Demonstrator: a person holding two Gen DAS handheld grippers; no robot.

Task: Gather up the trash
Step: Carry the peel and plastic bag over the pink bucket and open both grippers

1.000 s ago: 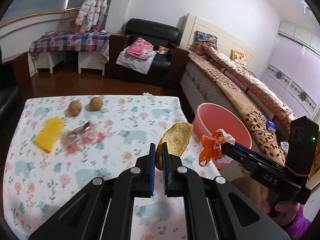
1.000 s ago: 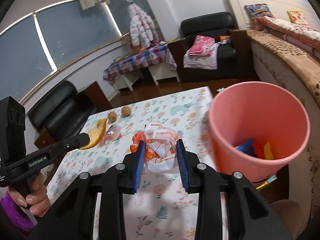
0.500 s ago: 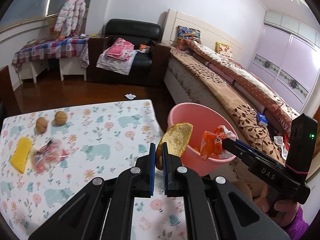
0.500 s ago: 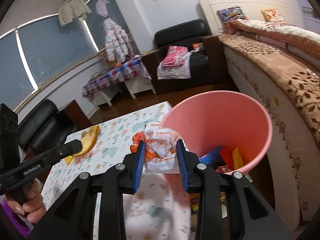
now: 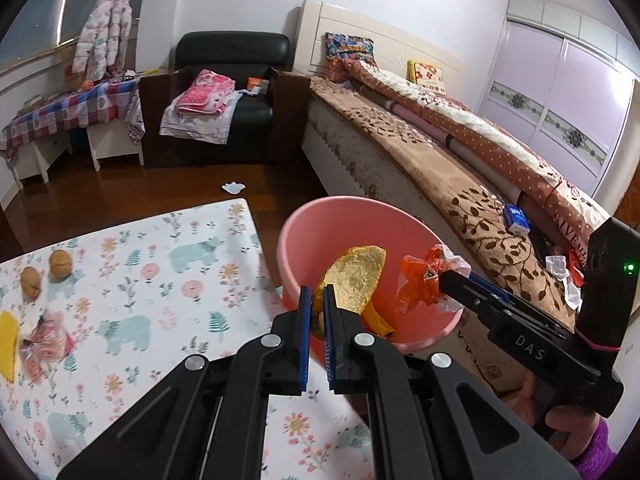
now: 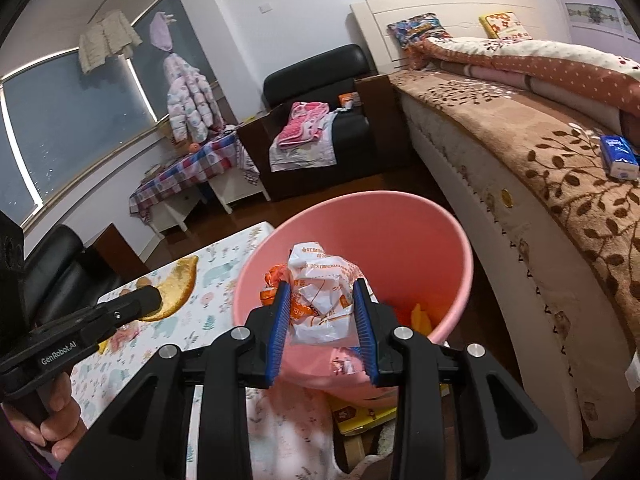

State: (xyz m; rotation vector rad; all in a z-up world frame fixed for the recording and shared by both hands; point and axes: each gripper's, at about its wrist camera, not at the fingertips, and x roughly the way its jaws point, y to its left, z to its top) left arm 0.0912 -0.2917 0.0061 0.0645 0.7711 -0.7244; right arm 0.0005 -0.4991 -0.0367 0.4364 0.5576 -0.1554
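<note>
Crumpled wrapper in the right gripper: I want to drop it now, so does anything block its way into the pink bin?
Nothing visible does. The crumpled wrapper, clamped in the right gripper, hangs over the pink bin, whose mouth lies open beneath it.

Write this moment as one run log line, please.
left hand-held gripper: shut on yellow fruit peel | right hand-held gripper: shut on crumpled orange-white plastic wrapper | both over pink plastic bucket

Lower end of the peel [image 5: 354, 280] hidden between the left gripper [image 5: 316, 312] fingers, bin [image 6: 400, 240] floor mostly masked by the crumpled wrapper [image 6: 320, 300], yellow piece [image 5: 7, 344] cut off at the frame edge, tablecloth [image 5: 160, 280] blurred
</note>
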